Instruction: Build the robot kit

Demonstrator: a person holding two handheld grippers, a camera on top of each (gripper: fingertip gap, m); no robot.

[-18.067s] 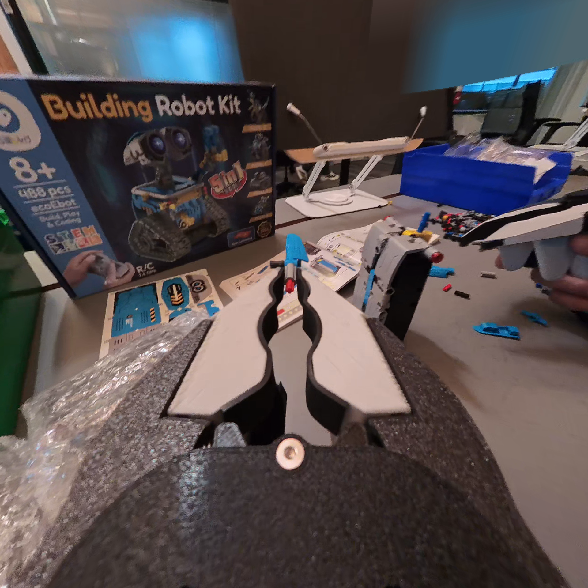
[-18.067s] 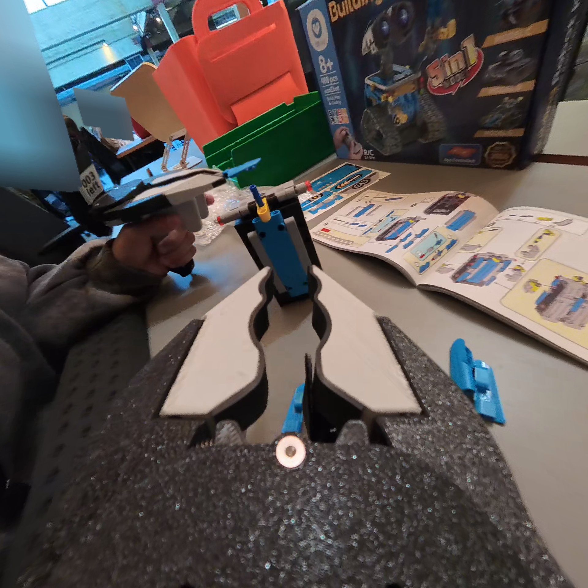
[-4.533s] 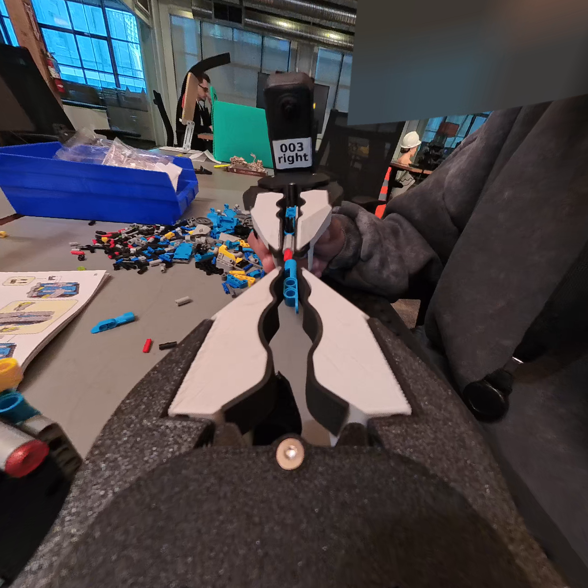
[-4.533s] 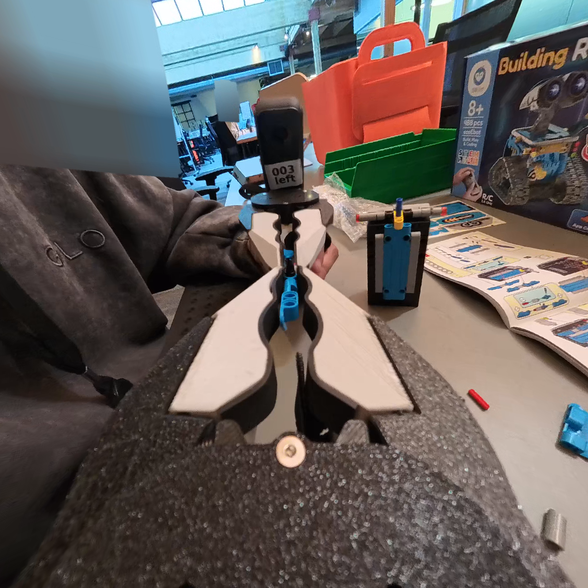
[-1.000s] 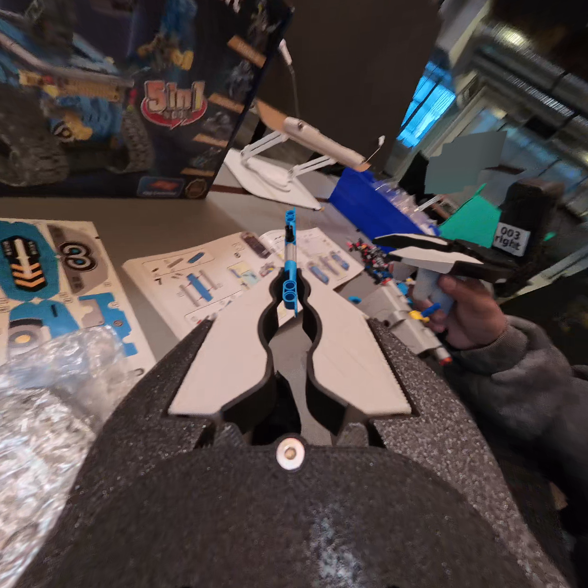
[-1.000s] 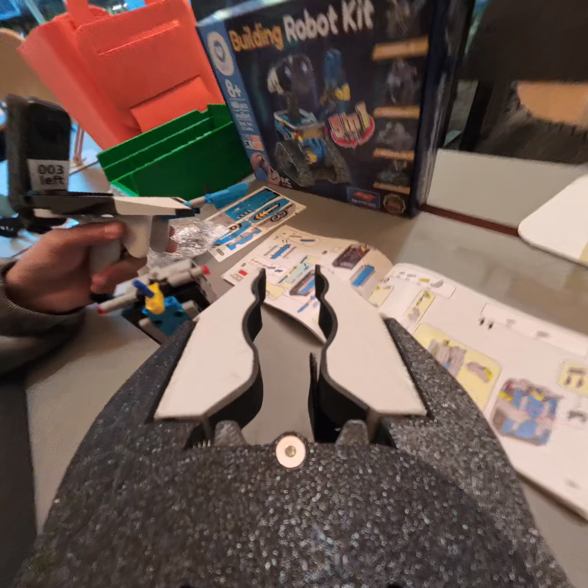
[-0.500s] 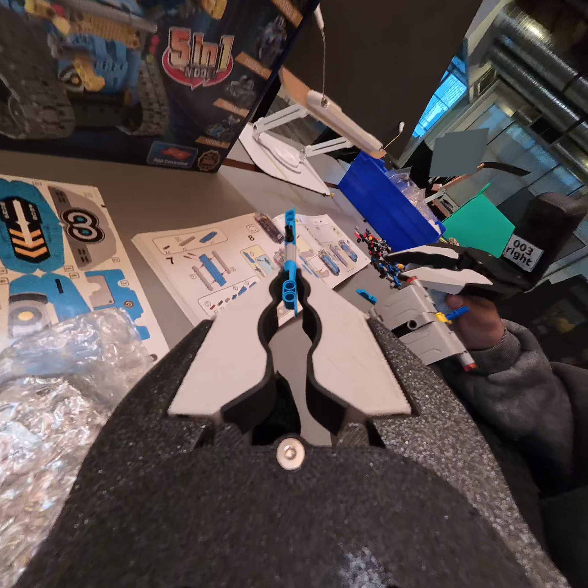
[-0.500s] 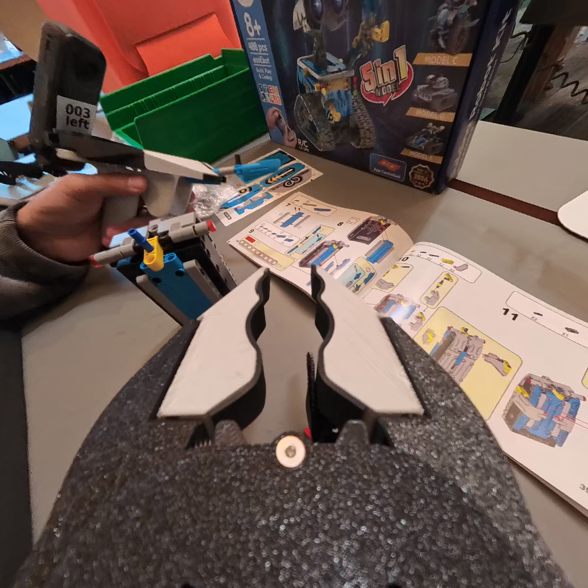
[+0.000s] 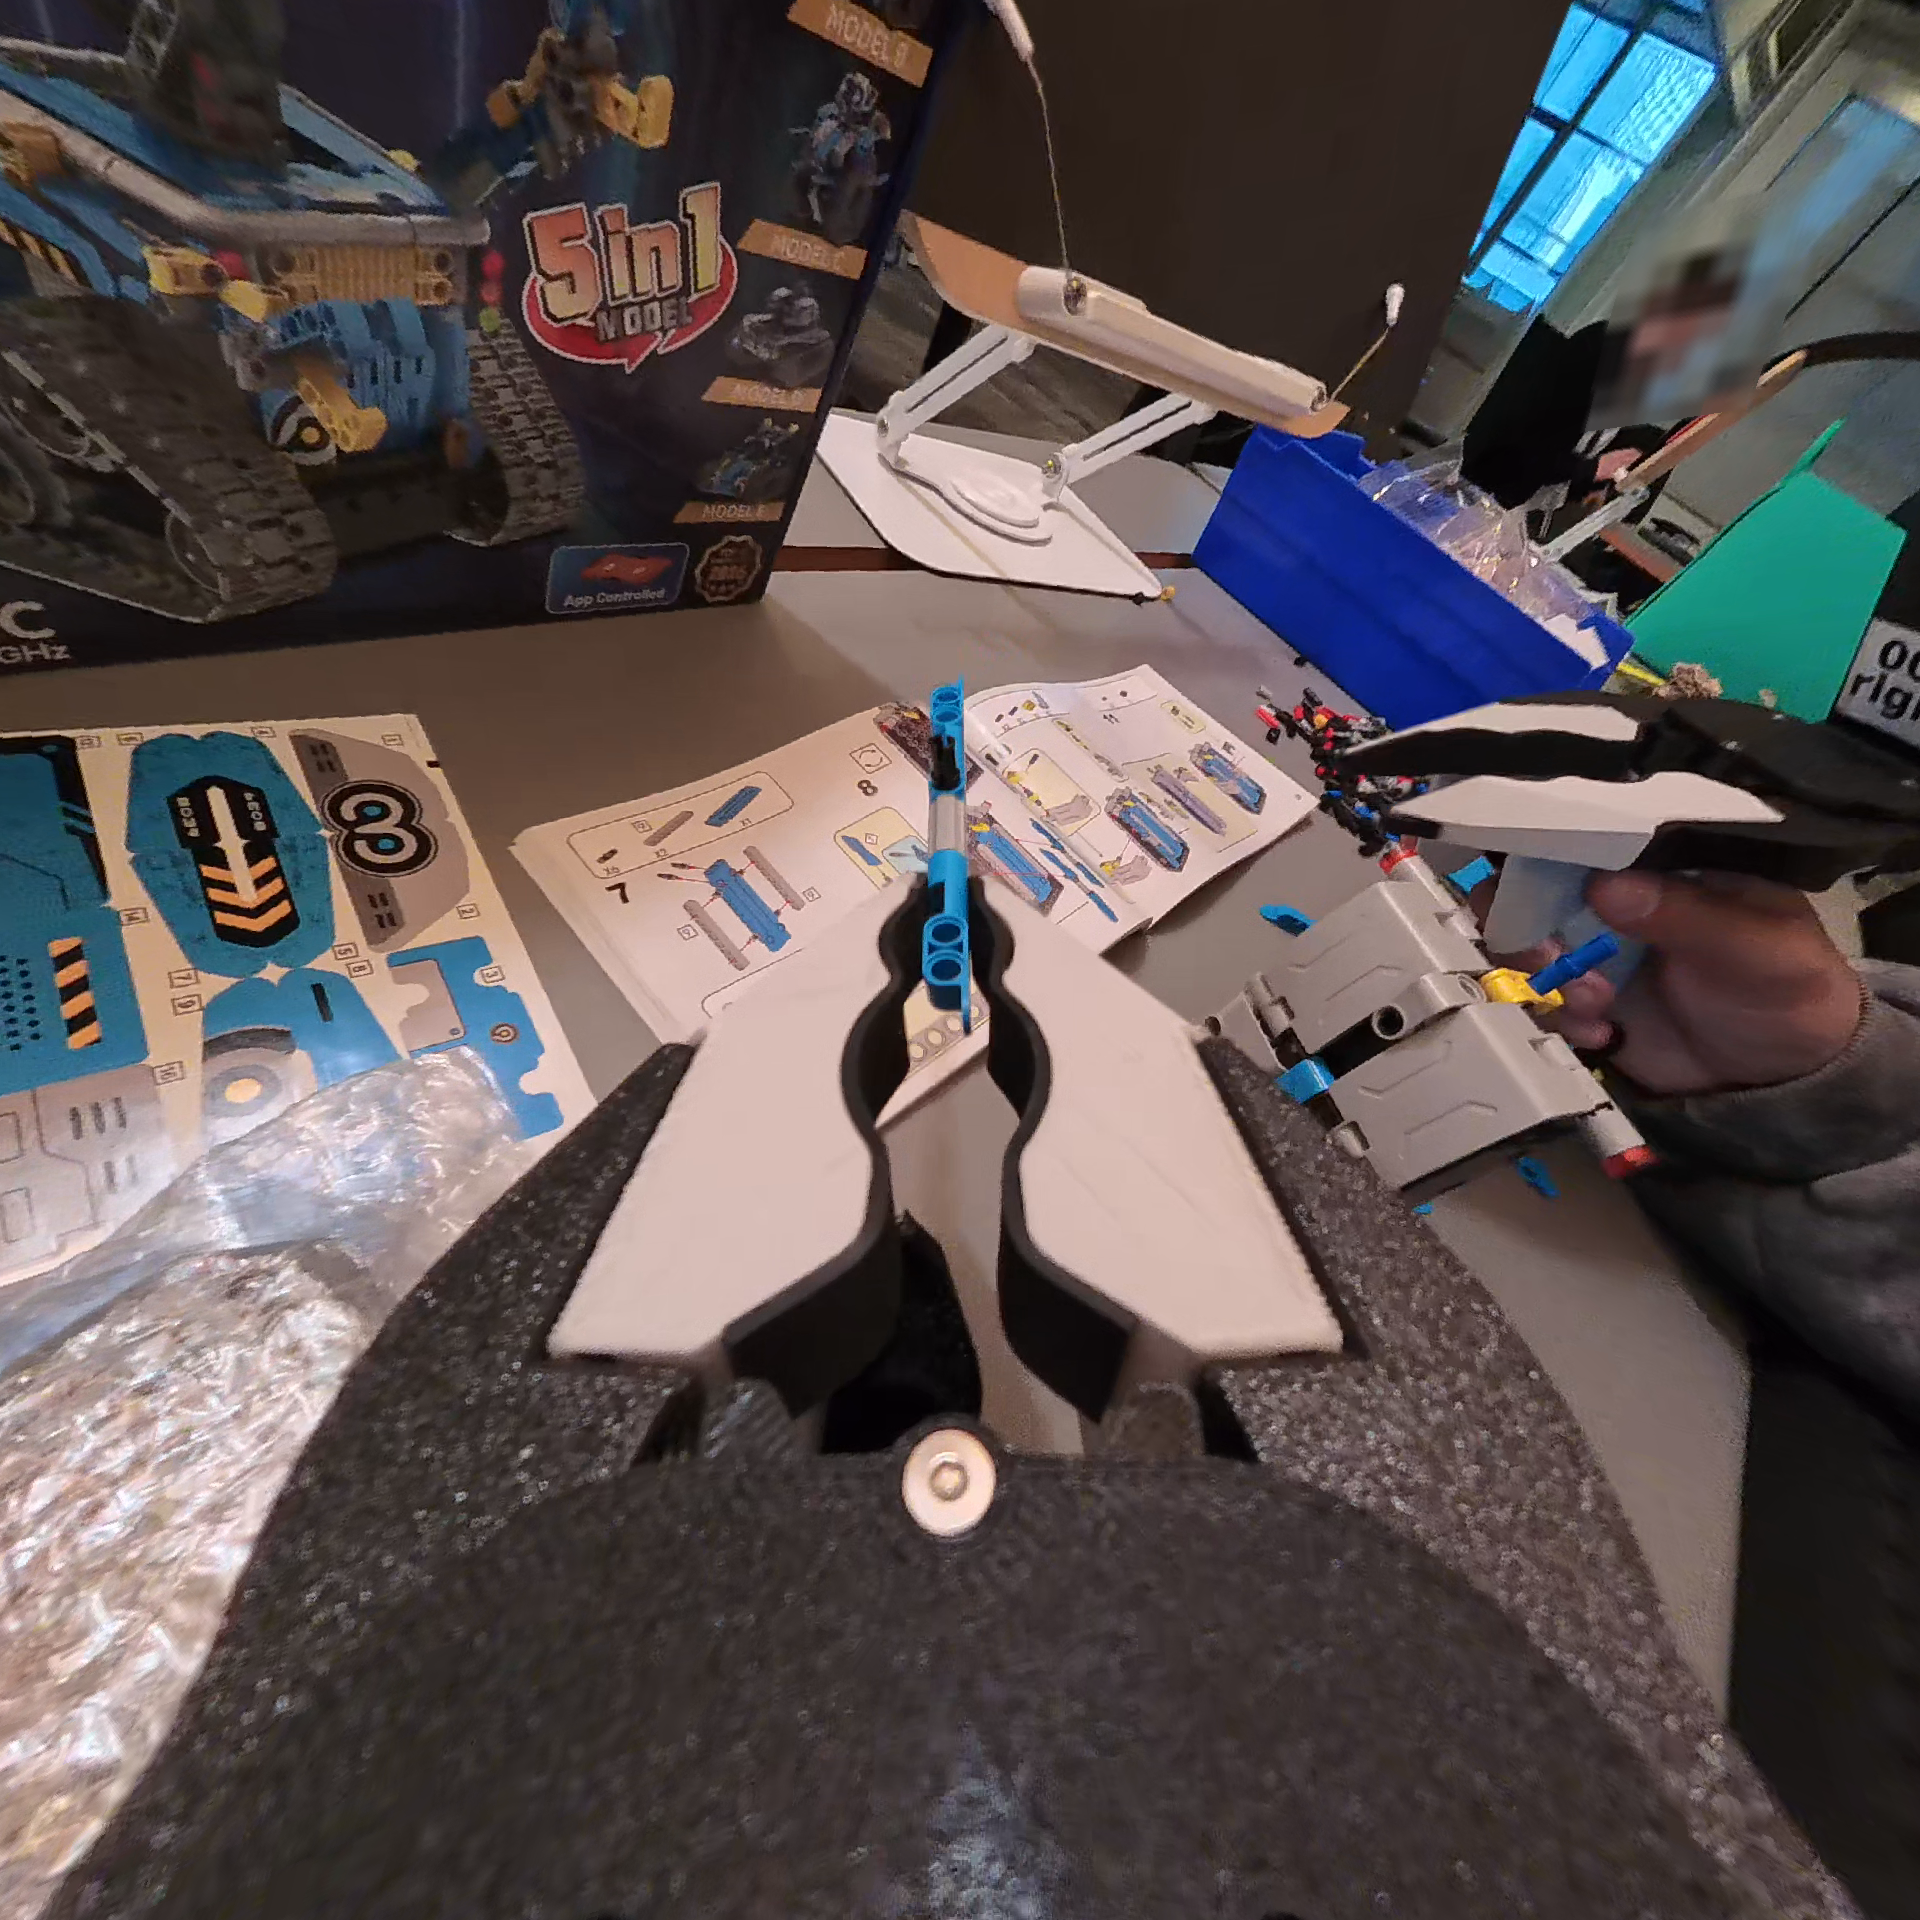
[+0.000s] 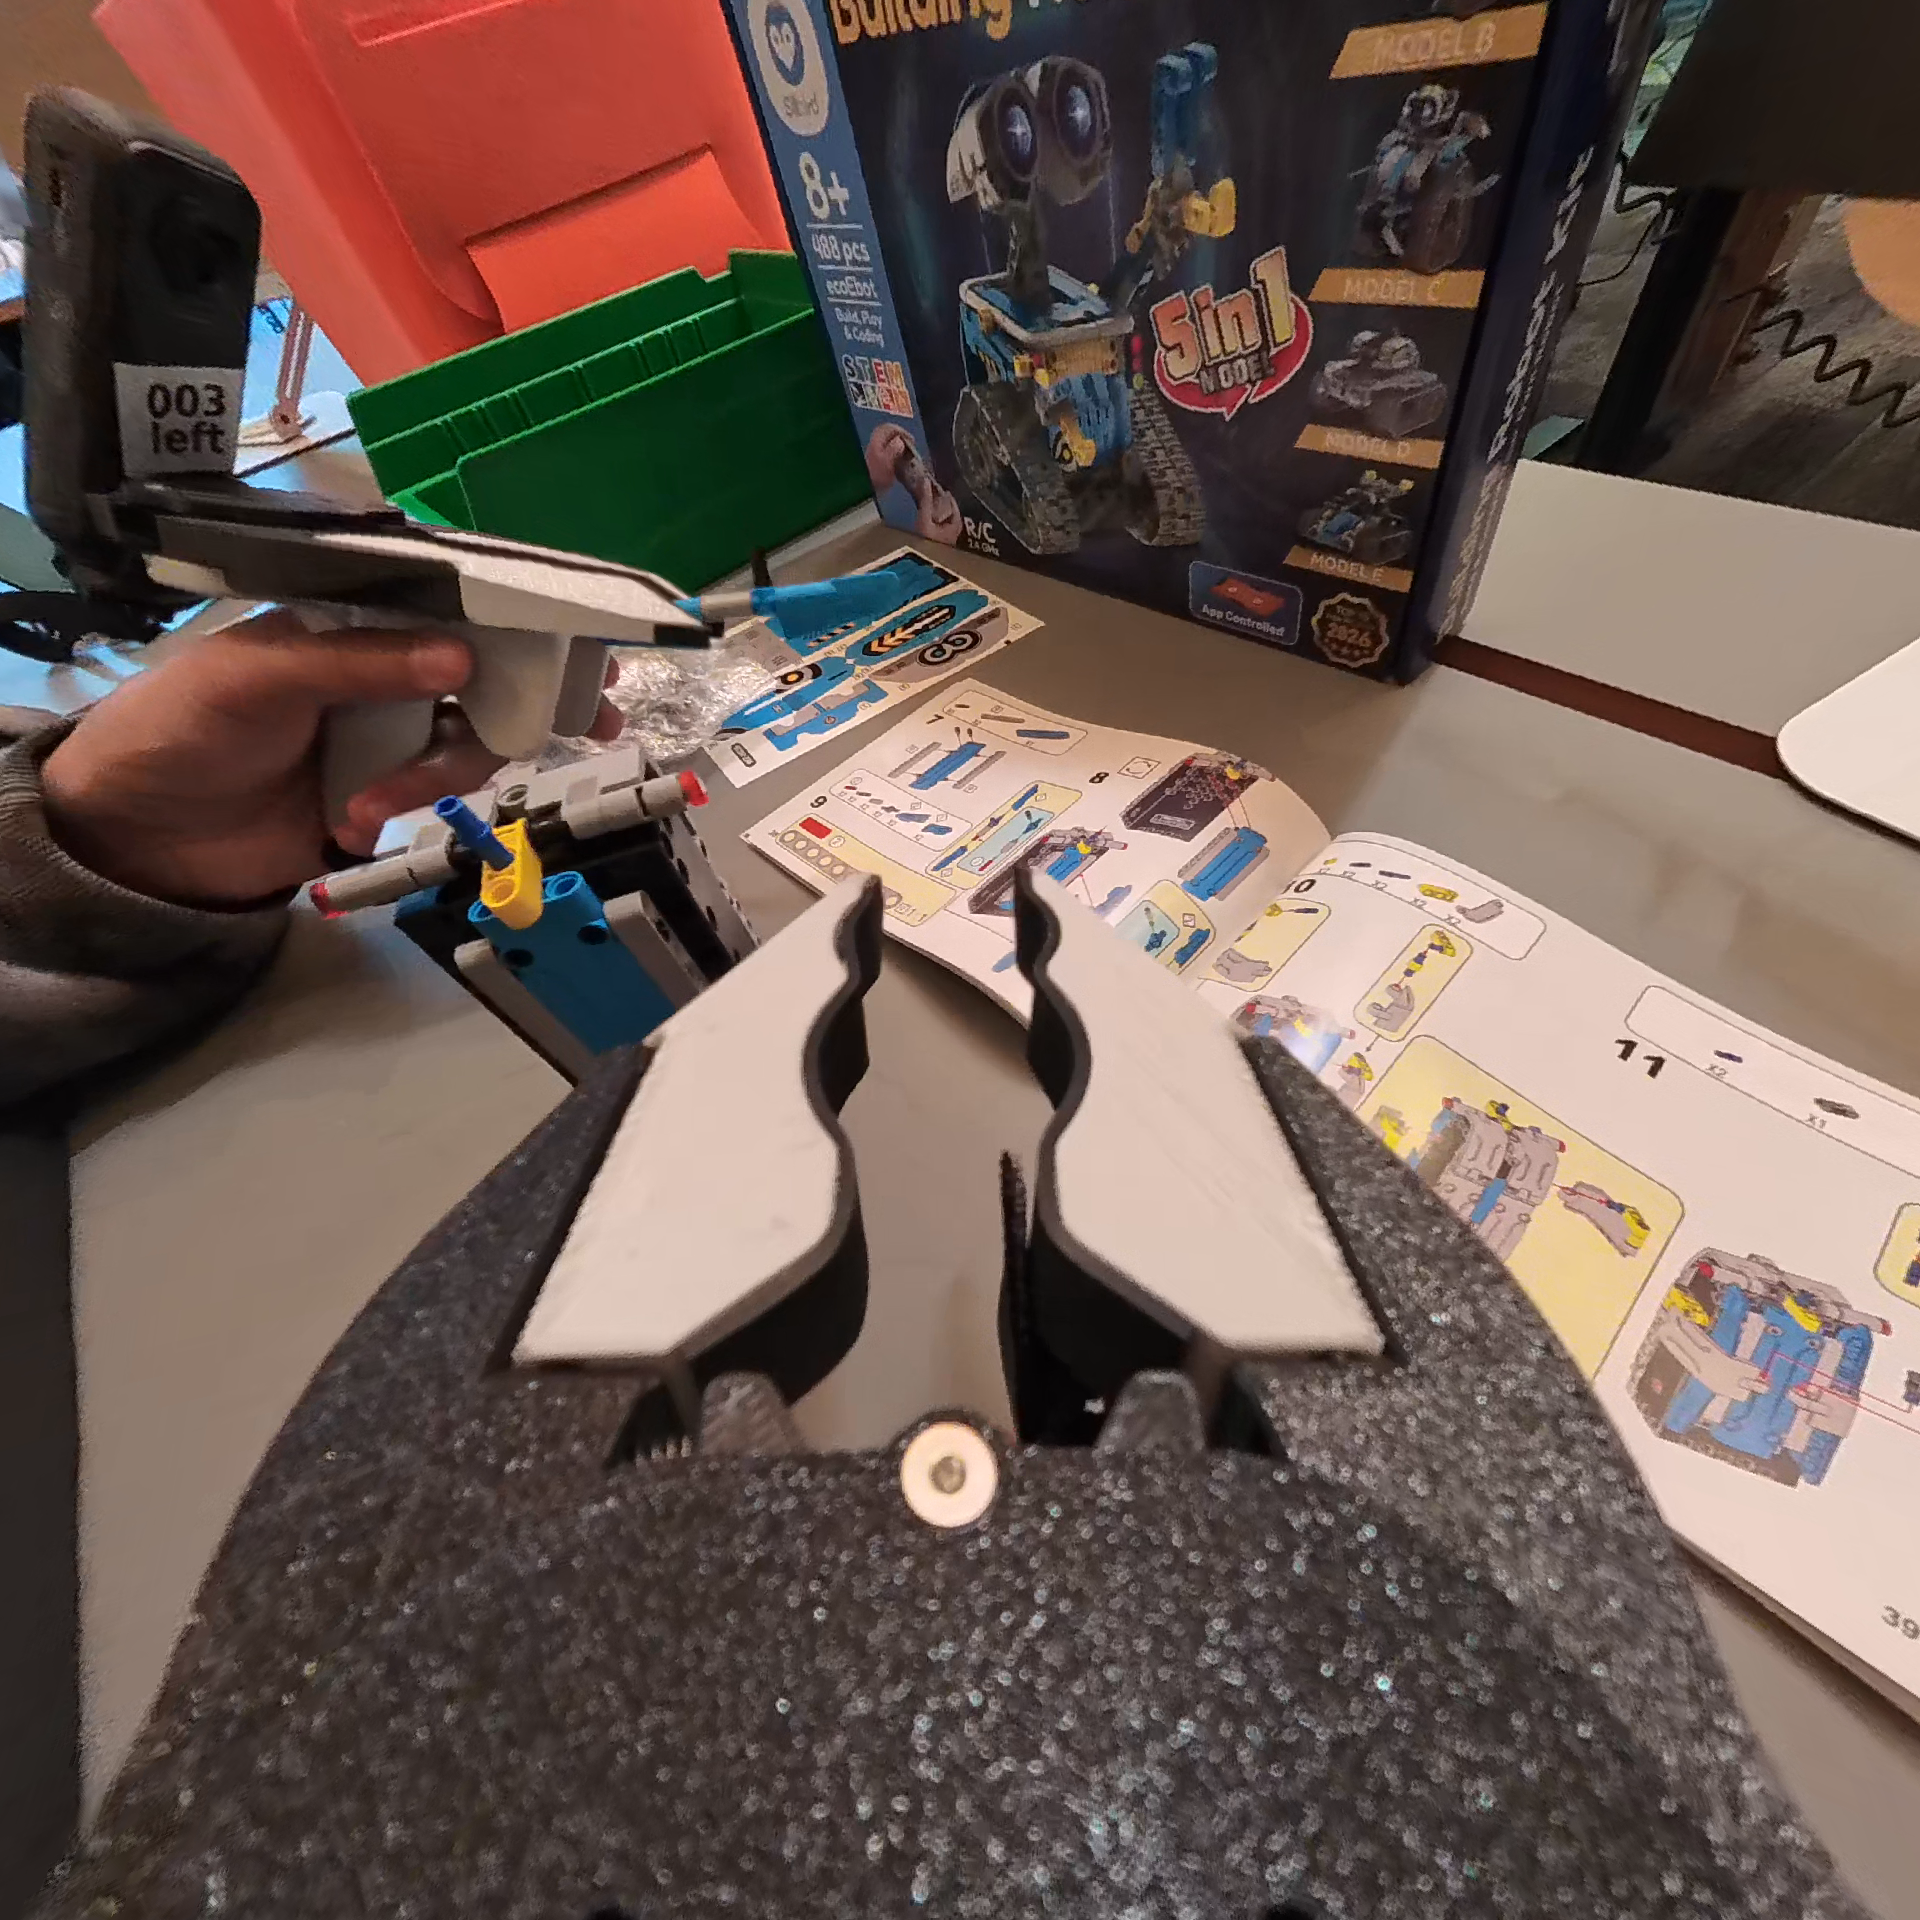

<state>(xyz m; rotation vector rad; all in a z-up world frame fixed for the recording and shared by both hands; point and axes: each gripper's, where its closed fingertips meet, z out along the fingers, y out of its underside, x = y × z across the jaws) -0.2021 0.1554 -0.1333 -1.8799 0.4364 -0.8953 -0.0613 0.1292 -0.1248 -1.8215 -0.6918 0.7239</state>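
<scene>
The left gripper (image 9: 943, 914) has its jaws pinching a thin blue beam assembly (image 9: 945, 831), a blue holed beam with a grey axle and a second blue piece at its far end, which sticks straight out past the tips. In the right wrist view the same gripper (image 10: 686, 621) is held level in a hand (image 10: 208, 748), with the blue piece (image 10: 821, 601) jutting from its tips above the sticker sheet (image 10: 883, 644).

The right gripper (image 10: 945, 904) is empty, its jaws spread with a clear gap between the tips. It hangs above the open instruction booklet (image 10: 1351, 997) on the grey bench (image 10: 1195, 707).

Taking that booklet as the landmark: just to its left stands a blocky grey, black and blue brick model (image 10: 582, 914), upright on the bench, with a grey cross axle with red ends, a yellow connector and a small blue pin on top. The hand that holds the left gripper is right beside this model. In the left wrist view the model (image 9: 1423, 1049) lies to the right of the booklet (image 9: 935, 821), under the right gripper (image 9: 1351, 784).

Behind the booklet stands the dark toy box (image 10: 1143, 312); left of the box sit a green bin (image 10: 644, 436) and an orange case (image 10: 468, 177). Beyond the booklet's far right edge, in the left wrist view, are a blue bin (image 9: 1382, 592), a pile of loose small bricks (image 9: 1320, 738) and a white stand (image 9: 1039, 436). Crinkled clear plastic wrap (image 9: 156, 1351) lies left of the booklet, on the near edge of the sticker sheet (image 9: 239, 894).
</scene>
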